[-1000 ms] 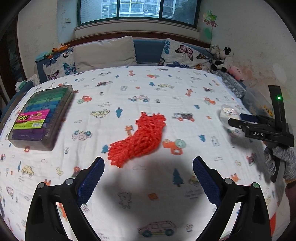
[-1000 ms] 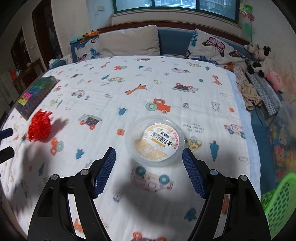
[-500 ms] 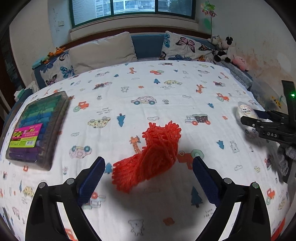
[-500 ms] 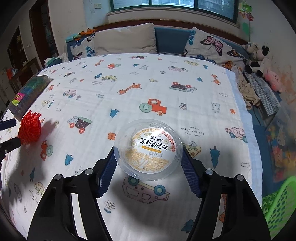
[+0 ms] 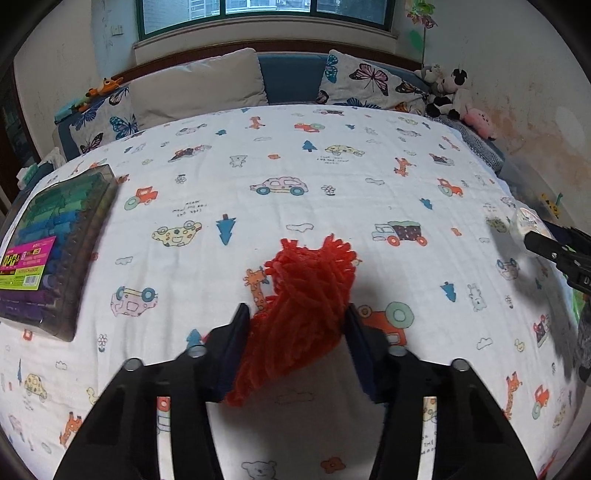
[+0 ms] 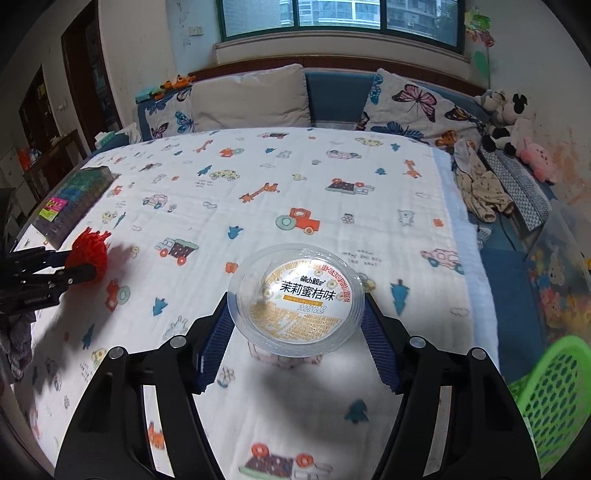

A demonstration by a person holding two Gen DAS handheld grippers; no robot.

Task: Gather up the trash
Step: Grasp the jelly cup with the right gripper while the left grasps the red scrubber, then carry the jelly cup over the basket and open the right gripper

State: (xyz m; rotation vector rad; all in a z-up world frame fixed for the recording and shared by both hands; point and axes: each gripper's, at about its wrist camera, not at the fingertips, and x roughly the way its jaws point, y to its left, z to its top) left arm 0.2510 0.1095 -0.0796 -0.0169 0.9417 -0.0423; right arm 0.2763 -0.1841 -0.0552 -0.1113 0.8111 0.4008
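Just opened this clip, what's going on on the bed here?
A person is collecting trash off a bed with a handheld gripper in each hand. The left gripper has its jaws closing around a red mesh net, which sits bunched between the pads. The right gripper is clamped on a clear plastic cup with a printed lid, apparently lifted just off the sheet. A green basket waits at the lower right edge of the right wrist view, a likely drop spot.

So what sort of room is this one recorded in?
Most likely a child's bedroom in a home: a bed under a cartoon-print sheet, butterfly pillows against the headboard below a window, and plush toys piled by the wall.
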